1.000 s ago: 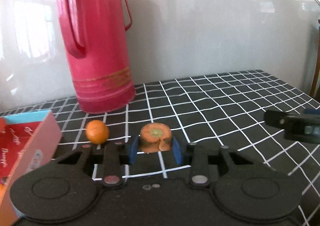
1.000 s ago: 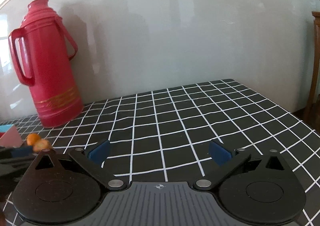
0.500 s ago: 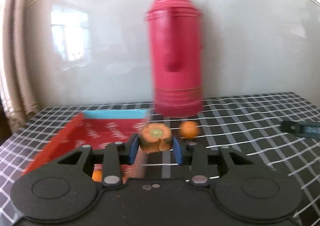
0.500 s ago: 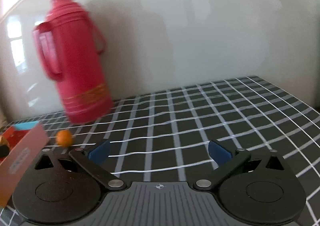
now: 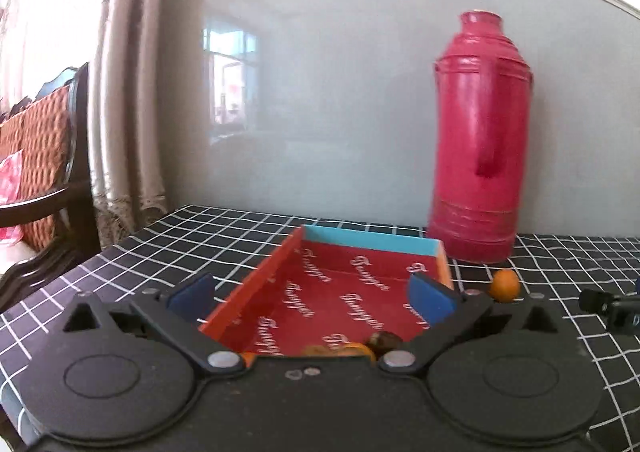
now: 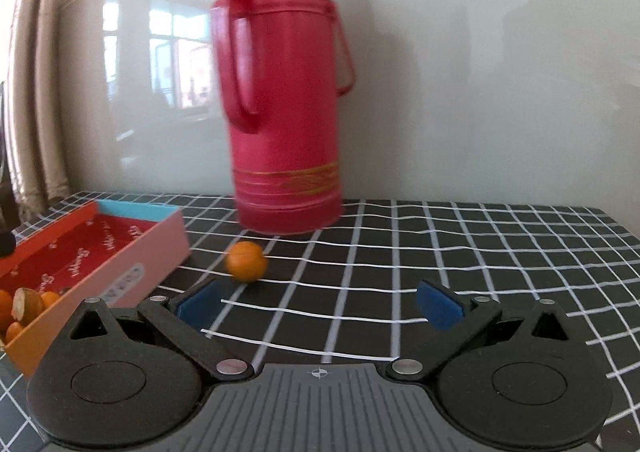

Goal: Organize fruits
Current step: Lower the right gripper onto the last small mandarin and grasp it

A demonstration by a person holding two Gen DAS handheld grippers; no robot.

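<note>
Checked black-and-white cloth (image 6: 440, 252) covers the table, with a pale glossy wall behind. Low in the left wrist view, the left gripper (image 5: 312, 294) has just opened: its blue pads (image 5: 192, 290) stand wide apart over the red box (image 5: 340, 292) with nothing between them, where half a second ago they clamped a cut orange fruit. That piece now seems to lie among the fruit pieces (image 5: 344, 348) at the box's near edge, at the bottom centre of the frame and half hidden by the gripper body, so one more fruit looks put away. In the right wrist view, the right gripper (image 6: 320, 306) is also spread wide and empty, pointing slightly down at the cloth. A small orange (image 6: 245, 261) sits loose on the cloth just beyond its left pad, between the box's pink side and the red flask (image 6: 284, 100), near centre-left of that frame. It appears to be the last fruit outside the box, and the right gripper looks lined up to take it next. Both grippers are held low and nearly level, tipped a little downward.
</note>
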